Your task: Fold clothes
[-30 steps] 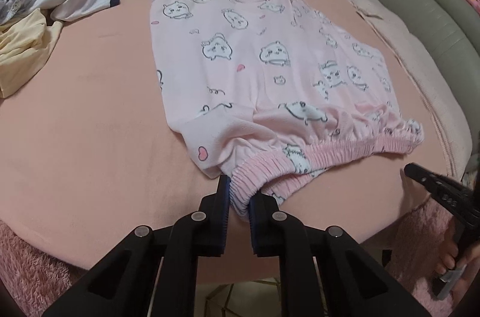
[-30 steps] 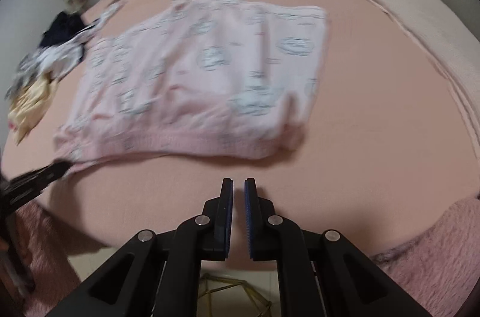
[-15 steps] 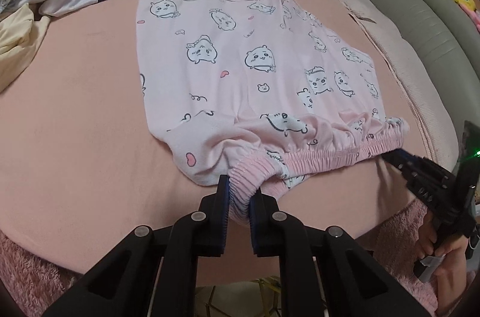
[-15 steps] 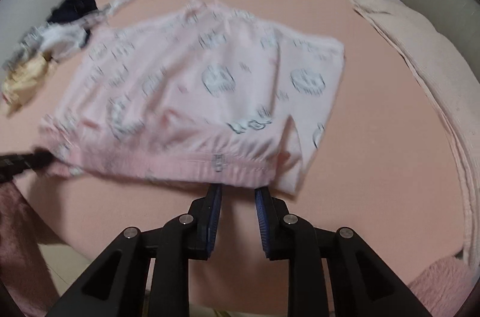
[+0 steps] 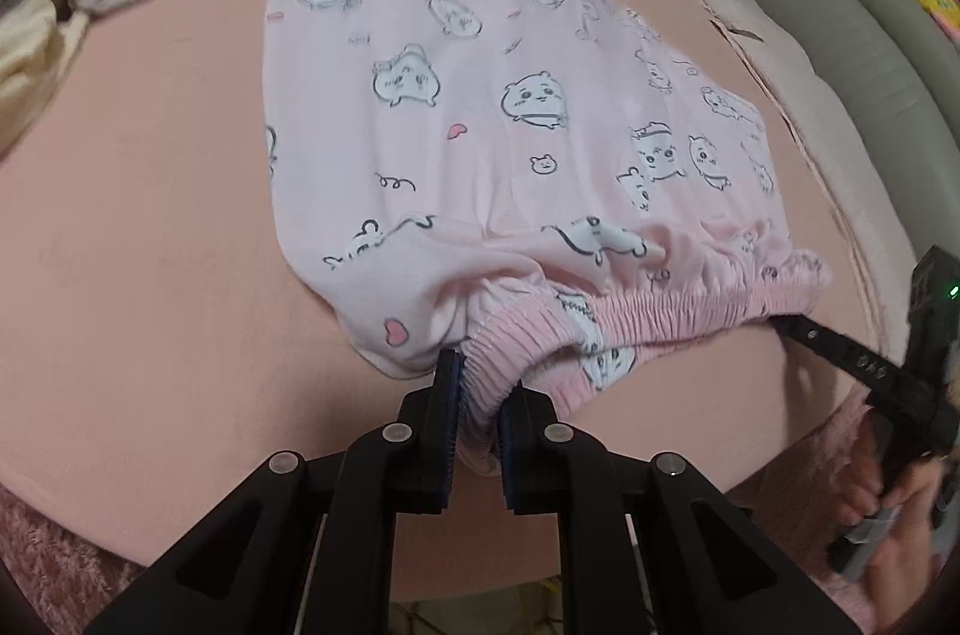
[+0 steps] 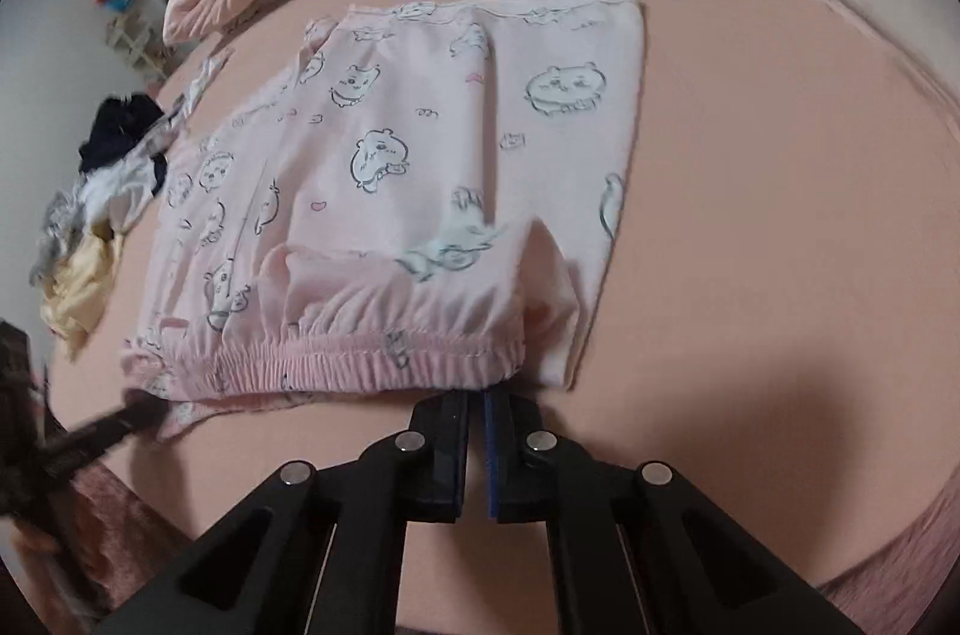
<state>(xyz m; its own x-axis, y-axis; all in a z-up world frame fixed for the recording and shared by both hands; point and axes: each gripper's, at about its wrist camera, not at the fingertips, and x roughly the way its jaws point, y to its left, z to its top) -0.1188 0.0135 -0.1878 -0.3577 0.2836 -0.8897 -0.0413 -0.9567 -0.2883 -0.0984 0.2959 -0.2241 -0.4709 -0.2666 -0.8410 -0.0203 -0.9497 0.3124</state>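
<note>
A: What's hard to see?
B: The right gripper (image 6: 475, 410) is clamped on the elastic waistband's (image 6: 360, 365) end, its pinch half hidden.
A: The left gripper (image 5: 479, 383)?
B: Clenched on bunched ribbed waistband.
A: The garment?
B: Pink cartoon-print pajama pants (image 5: 480, 125), soft, folded, lie ahead on the bed (image 5: 132, 215).

Dim soft indoor light, fisheye bending and dark corners, edge blur, shadow on bedsheet (image 6: 810, 395)
</note>
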